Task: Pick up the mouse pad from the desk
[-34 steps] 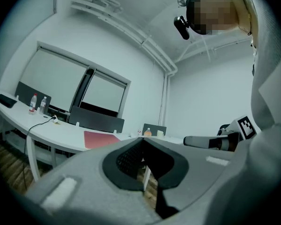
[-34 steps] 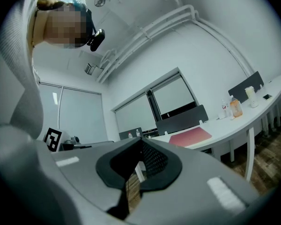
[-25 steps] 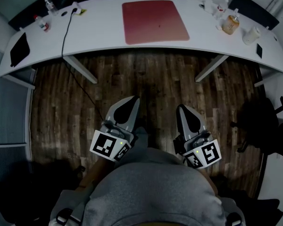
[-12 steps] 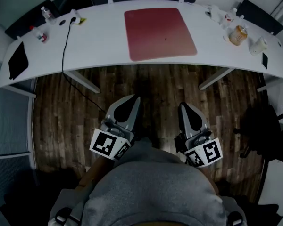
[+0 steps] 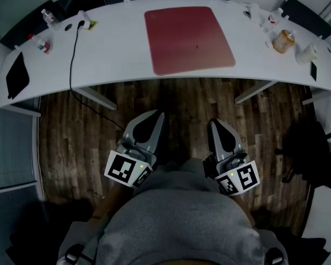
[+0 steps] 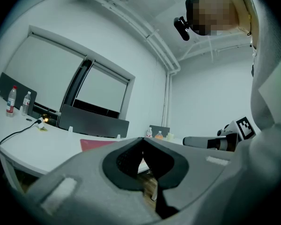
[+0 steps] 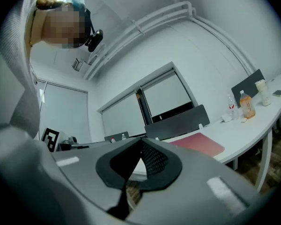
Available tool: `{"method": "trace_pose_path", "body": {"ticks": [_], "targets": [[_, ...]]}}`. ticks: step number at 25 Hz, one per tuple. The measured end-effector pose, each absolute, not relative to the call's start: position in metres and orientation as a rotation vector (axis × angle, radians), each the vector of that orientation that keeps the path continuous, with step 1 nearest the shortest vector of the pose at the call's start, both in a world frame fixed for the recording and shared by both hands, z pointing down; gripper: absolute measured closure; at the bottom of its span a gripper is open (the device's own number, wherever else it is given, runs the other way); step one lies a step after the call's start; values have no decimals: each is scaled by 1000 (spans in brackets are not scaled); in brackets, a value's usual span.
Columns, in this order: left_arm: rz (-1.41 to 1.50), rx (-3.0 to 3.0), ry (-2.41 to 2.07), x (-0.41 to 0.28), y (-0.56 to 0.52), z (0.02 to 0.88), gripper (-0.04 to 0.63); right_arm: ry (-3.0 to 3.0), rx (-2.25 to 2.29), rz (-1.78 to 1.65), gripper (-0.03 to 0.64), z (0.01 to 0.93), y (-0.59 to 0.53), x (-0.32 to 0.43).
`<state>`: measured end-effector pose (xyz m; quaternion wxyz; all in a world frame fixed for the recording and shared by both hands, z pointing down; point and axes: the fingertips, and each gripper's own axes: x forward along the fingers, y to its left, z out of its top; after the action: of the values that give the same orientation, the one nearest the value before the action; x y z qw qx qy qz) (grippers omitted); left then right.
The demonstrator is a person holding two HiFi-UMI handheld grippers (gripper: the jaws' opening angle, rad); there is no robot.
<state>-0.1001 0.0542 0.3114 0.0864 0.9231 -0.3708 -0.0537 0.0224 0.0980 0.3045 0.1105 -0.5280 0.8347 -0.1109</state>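
A dark red mouse pad (image 5: pixel 188 39) lies flat on the middle of the long white desk (image 5: pixel 116 48). It also shows as a low red strip in the left gripper view (image 6: pixel 96 144) and in the right gripper view (image 7: pixel 196 143). Both grippers hang over the wooden floor, well short of the desk's near edge and pointing level toward it. My left gripper (image 5: pixel 154 117) (image 6: pixel 142 142) is shut with nothing in it. My right gripper (image 5: pixel 214 124) (image 7: pixel 141 142) is shut and empty too.
A black cable (image 5: pixel 73 54) runs off the desk's left part. A black tablet (image 5: pixel 16 75) and small bottles (image 5: pixel 43 44) lie far left. An orange drink bottle (image 5: pixel 283 40), a cup (image 5: pixel 306 52) and a phone (image 5: pixel 313 70) sit at the right. A dark chair (image 5: pixel 314 142) stands right.
The desk and mouse pad have come nearer and sit lower and larger in the head view. Both grippers stay shut and keep their places before the person's body.
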Motion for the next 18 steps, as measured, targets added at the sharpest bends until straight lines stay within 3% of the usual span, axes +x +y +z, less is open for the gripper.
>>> {"method": "trace_pose_path", "body": {"ticks": [18], "targets": [[-138, 2720, -1060, -104, 39, 324, 597, 2446, -1577, -303, 615, 308, 86, 22]]}}
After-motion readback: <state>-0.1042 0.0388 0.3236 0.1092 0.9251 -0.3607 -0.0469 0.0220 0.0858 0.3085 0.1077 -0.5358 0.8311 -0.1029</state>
